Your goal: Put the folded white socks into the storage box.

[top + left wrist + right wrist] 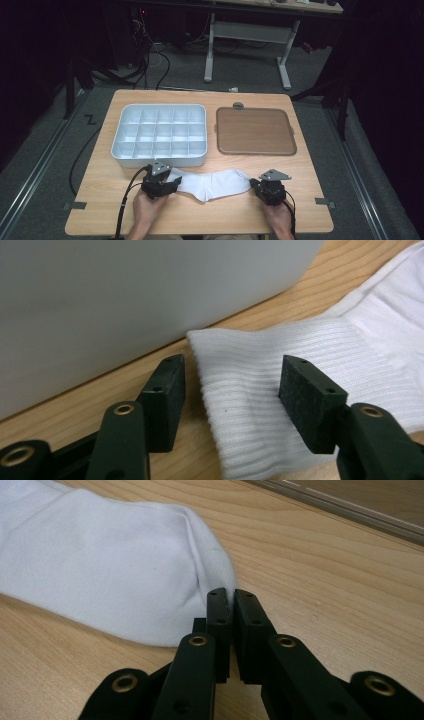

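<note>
A white sock (215,182) lies flat along the front of the wooden table (100,185), between my two grippers. My left gripper (175,182) is open at its ribbed cuff. In the left gripper view the cuff (280,355) lies between the two spread pads (167,395), and neither pad presses it. My right gripper (255,185) is at the toe end. In the right gripper view its jaws (231,605) are closed together on the very edge of the sock's toe (110,570).
A white compartment tray (120,150) stands just behind the left gripper, its grey wall (125,300) close in the left gripper view. A brown flat tray (255,131) sits behind the sock at right, with a small grey piece (238,105) behind it.
</note>
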Motion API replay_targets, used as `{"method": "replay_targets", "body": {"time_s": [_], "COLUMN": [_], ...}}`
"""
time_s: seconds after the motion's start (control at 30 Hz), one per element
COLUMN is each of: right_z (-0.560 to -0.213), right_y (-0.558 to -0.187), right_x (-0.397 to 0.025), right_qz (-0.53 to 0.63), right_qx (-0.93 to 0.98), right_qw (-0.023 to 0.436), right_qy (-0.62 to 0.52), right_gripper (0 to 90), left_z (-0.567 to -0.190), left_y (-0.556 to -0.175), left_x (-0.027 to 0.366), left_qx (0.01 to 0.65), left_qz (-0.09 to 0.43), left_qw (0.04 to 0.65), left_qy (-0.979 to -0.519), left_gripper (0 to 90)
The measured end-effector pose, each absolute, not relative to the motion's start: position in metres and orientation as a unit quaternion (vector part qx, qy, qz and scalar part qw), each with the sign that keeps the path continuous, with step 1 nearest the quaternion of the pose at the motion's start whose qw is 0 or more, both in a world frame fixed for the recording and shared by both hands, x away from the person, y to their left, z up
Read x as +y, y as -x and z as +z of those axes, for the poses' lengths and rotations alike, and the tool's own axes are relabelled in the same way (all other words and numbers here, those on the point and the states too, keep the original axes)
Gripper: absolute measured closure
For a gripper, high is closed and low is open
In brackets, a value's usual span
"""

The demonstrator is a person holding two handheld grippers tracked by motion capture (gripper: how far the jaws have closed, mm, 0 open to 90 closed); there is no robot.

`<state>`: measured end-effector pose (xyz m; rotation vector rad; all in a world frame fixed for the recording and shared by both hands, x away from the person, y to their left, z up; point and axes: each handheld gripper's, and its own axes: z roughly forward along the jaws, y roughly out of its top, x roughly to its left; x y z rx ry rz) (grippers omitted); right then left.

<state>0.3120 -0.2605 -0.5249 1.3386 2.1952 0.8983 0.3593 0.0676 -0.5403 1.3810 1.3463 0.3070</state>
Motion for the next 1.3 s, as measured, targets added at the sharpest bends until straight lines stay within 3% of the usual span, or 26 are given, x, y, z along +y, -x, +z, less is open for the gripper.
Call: {"method": "replay_targets", "body": {"time_s": [0.17, 0.33, 0.47, 0.73, 1.07, 1.3], "right_z": [-0.526, -0.521, -0.511, -0.498, -0.507, -0.511], "right_y": [-0.312, -0.311, -0.307, -0.307, -0.316, -0.32], "right_x": [-0.264, -0.268, -0.264, -0.233, -0.185, -0.157], "right_qz": [0.331, 0.344, 0.361, 0.383, 0.391, 0.392], "right_qx": [0.782, 0.771, 0.764, 0.788, 0.82, 0.834], "right_qw": [0.202, 0.209, 0.218, 0.198, 0.151, 0.138], "right_qy": [-0.487, -0.494, -0.488, -0.44, -0.39, -0.364], "right_gripper": [80.3, 64.7, 61.2, 71.2, 74.6, 75.4], "left_z": [-0.539, -0.532, -0.522, -0.525, -0.53, -0.533], "left_y": [-0.361, -0.357, -0.349, -0.347, -0.344, -0.341], "left_x": [0.068, 0.075, 0.079, 0.089, 0.083, 0.075], "left_qx": [0.574, 0.59, 0.591, 0.63, 0.635, 0.625], "left_qz": [0.131, 0.137, 0.138, 0.127, 0.115, 0.13], "left_qw": [0.552, 0.544, 0.551, 0.537, 0.536, 0.526], "left_qy": [-0.591, -0.581, -0.573, -0.547, -0.544, -0.561], "left_gripper": [44.6, 42.8, 41.9, 42.0, 43.2, 57.6]}}
